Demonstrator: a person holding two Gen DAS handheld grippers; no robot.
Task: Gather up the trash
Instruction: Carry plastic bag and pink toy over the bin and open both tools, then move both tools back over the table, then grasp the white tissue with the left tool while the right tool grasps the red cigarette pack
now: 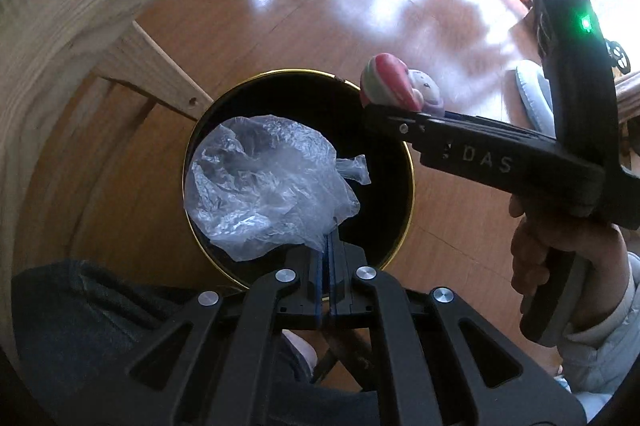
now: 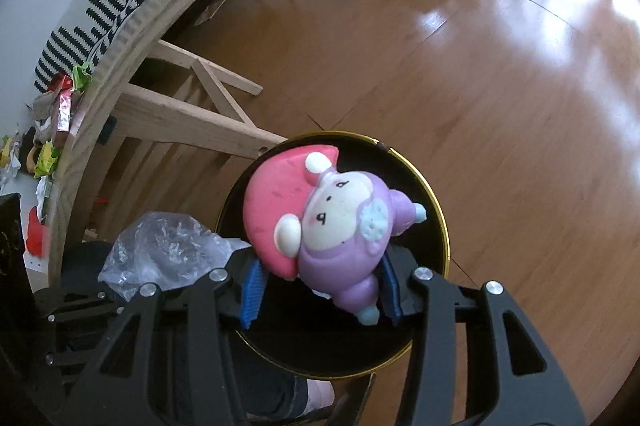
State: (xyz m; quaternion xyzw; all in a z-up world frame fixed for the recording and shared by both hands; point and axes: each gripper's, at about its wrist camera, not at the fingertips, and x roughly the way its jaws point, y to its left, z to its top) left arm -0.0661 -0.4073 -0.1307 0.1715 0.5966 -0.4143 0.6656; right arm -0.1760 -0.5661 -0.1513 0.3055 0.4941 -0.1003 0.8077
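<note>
The plastic bag (image 1: 264, 185) and toy figure (image 2: 320, 222) hang over the bin (image 1: 404, 226), beside the table (image 2: 160, 9).

Crumpled clear plastic bag (image 1: 264, 185): frame centre, held above the bin mouth. Toy figure (image 2: 320, 218), pink cap, purple body: lying sideways at frame centre over the round black bin (image 2: 434, 209) with gold rim.

I read only the raised letters "DAS" on the side of the right gripper (image 1: 400, 111), at frame right.
</note>
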